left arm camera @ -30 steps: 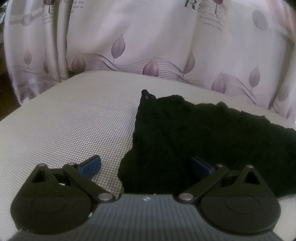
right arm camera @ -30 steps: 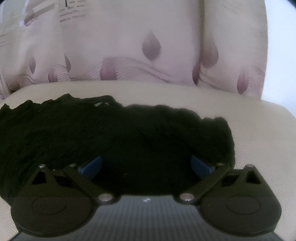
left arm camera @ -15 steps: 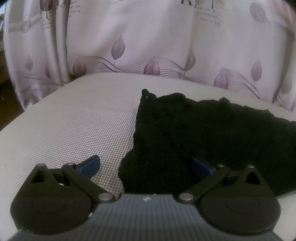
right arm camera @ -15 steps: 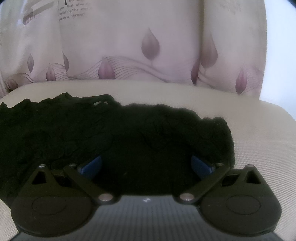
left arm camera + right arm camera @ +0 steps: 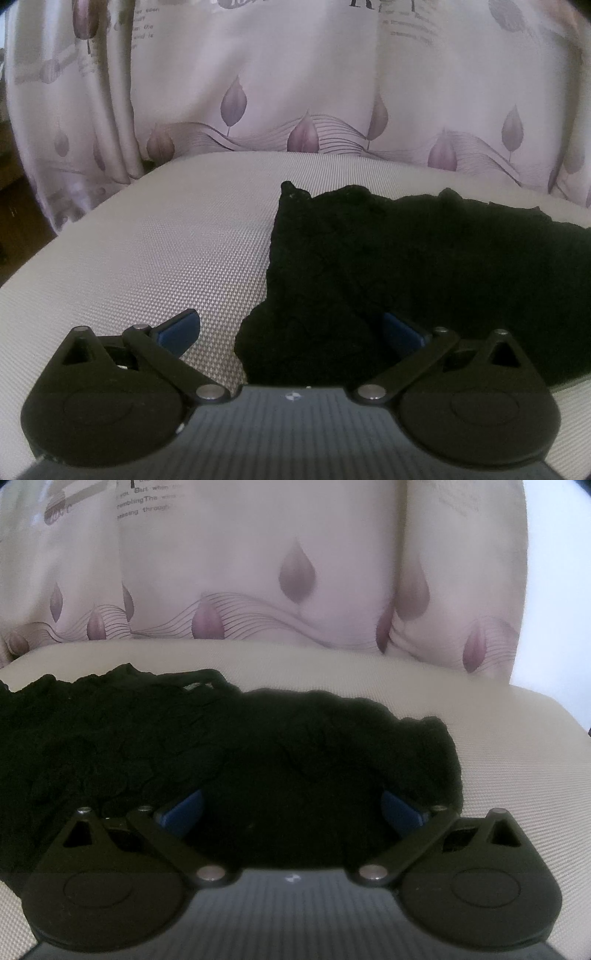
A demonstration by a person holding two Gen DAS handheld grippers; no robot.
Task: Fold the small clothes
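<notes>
A small black garment (image 5: 406,266) lies crumpled on a pale woven cushion (image 5: 147,258), before a leaf-print curtain (image 5: 295,92). The left gripper (image 5: 291,330) and right gripper (image 5: 291,810) both gape, empty, at its near edge. It looks light, limp and lacy; pinch the near corners.

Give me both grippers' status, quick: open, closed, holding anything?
Left gripper: open, holding nothing; the black garment's near-left corner lies between its fingers.
Right gripper: open, holding nothing; poised over the black garment's right end.
</notes>
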